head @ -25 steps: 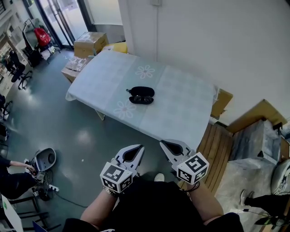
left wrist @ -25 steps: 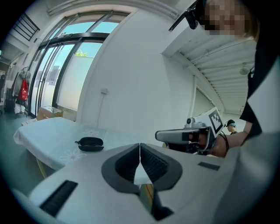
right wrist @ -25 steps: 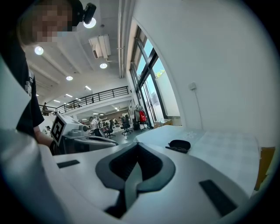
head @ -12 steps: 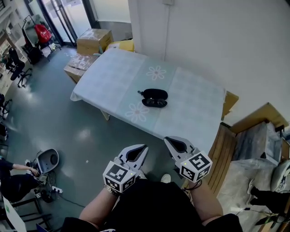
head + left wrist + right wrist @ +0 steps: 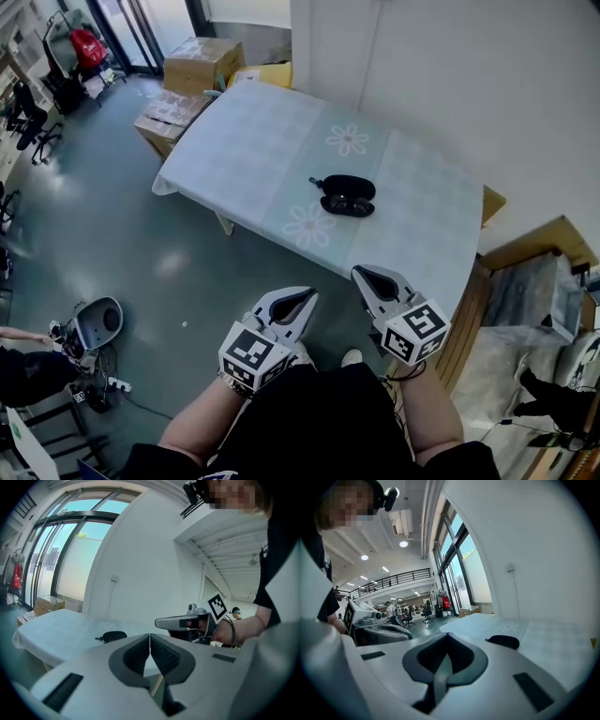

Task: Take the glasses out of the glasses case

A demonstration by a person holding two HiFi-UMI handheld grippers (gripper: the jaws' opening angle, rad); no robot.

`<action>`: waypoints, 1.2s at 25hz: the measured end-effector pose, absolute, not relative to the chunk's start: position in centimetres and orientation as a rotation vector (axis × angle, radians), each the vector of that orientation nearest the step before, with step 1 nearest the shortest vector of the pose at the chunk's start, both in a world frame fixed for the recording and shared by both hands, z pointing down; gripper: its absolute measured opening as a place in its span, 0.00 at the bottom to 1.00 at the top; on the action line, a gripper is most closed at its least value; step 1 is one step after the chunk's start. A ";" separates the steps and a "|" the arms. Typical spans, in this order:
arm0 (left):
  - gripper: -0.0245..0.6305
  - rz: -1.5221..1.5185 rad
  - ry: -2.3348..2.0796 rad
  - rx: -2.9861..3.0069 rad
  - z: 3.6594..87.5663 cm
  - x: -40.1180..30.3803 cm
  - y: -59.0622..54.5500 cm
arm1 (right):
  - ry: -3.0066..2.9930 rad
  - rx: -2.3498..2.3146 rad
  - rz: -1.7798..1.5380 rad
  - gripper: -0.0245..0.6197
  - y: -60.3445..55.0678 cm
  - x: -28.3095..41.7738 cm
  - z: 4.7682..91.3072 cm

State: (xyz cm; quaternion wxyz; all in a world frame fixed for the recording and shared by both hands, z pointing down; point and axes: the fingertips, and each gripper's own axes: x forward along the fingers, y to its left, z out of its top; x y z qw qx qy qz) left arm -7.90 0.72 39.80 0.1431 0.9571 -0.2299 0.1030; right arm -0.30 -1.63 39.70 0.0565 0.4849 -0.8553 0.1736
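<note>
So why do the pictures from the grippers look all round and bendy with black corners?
Left gripper view: a wide lens bends the window frames into curves and leaves black corners. Right gripper view: same bend and dark rim, with bright ceiling lights. Head view: straighter, the glasses case clear on the table, a shine on the floor.

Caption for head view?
Both shut, left claw and right claw hover short of the table with the open glasses case.

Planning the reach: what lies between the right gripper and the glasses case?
Head view: only bare tablecloth lies between the right gripper and the glasses case.
</note>
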 end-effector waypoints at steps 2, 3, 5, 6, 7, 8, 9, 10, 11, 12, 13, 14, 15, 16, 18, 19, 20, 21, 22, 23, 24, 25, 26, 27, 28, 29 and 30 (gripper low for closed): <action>0.08 0.286 -0.664 2.755 39.9 -8.6 0.3 | -2.588 1.465 0.525 0.07 -2.2 -0.9 39.9; 0.08 0.283 -0.664 2.751 39.9 -8.8 0.2 | -2.583 1.461 0.524 0.07 -2.4 -1.1 39.9; 0.08 0.280 -0.662 2.748 40.0 -8.9 0.0 | -2.572 1.455 0.518 0.07 -2.8 -1.1 40.0; 0.08 0.279 -0.660 2.747 40.1 -8.8 -0.2 | -2.565 1.453 0.514 0.07 -3.2 -1.0 40.1; 0.08 0.278 -0.658 2.744 40.3 -8.8 -0.4 | -2.558 1.452 0.512 0.07 -3.5 -0.9 40.3; 0.08 0.277 -0.657 2.739 40.5 -8.7 -0.6 | -2.551 1.450 0.511 0.07 -3.9 -0.7 40.5; 0.08 0.275 -0.657 2.732 40.8 -8.7 -0.7 | -2.545 1.446 0.513 0.07 -4.3 -0.7 40.8; 0.08 0.274 -0.659 2.724 41.0 -8.7 -0.9 | -2.541 1.441 0.515 0.07 -4.6 -0.6 41.0; 0.08 0.274 -0.664 2.716 41.2 -8.7 -1.0 | -2.540 1.434 0.518 0.07 -4.9 -0.5 41.1; 0.08 0.274 -0.670 2.711 41.3 -8.7 -1.2 | -2.540 1.425 0.518 0.07 -5.3 -0.4 41.3; 0.08 0.274 -0.677 2.708 41.3 -8.6 -1.4 | -2.541 1.415 0.518 0.07 -5.7 -0.3 41.4; 0.08 0.274 -0.685 2.707 41.4 -8.5 -1.7 | -2.542 1.404 0.517 0.07 -6.1 -0.2 41.5; 0.08 0.273 -0.693 2.705 41.4 -8.3 -1.9 | -2.543 1.392 0.516 0.07 -6.5 0.0 41.7; 0.08 0.273 -0.701 2.703 41.5 -8.1 -2.2 | -2.542 1.379 0.517 0.07 -6.9 0.2 41.9; 0.08 0.275 -0.716 2.700 41.5 -7.6 -2.8 | -2.540 1.354 0.522 0.07 -7.9 0.8 42.4; 0.08 0.278 -0.721 2.701 41.6 -7.3 -3.1 | -2.539 1.342 0.526 0.07 -8.5 1.1 42.6; 0.08 0.282 -0.725 2.701 41.7 -6.9 -3.5 | -2.539 1.330 0.530 0.07 -9.1 1.5 42.9; 0.08 0.284 -0.731 2.699 41.8 -6.5 -3.9 | -2.539 1.318 0.534 0.07 -9.7 1.9 43.1; 0.08 0.285 -0.736 2.695 41.9 -6.1 -4.4 | -2.539 1.305 0.539 0.07 -10.3 2.3 43.3; 0.08 0.286 -0.742 2.690 42.0 -5.7 -4.9 | -2.540 1.293 0.545 0.07 -11.0 2.7 43.5; 0.08 0.288 -0.749 2.684 42.2 -5.3 -5.4 | -2.541 1.280 0.552 0.07 -11.8 3.0 43.8; 0.08 0.291 -0.754 2.678 42.4 -5.0 -5.9 | -2.541 1.268 0.560 0.07 -12.5 3.4 44.1; 0.08 0.294 -0.759 2.671 42.7 -4.6 -6.3 | -2.539 1.255 0.568 0.07 -13.1 3.8 44.5; 0.08 0.299 -0.764 2.662 43.0 -4.2 -6.6 | -2.536 1.242 0.578 0.07 -13.6 4.1 44.9; 0.08 0.304 -0.769 2.653 43.3 -3.8 -6.9 | -2.533 1.229 0.587 0.07 -14.1 4.5 45.3; 0.08 0.310 -0.774 2.644 43.6 -3.4 -7.2 | -2.530 1.216 0.596 0.07 -14.6 4.9 45.8; 0.08 0.314 -0.778 2.636 43.8 -3.0 -7.6 | -2.526 1.202 0.603 0.07 -15.1 5.3 46.2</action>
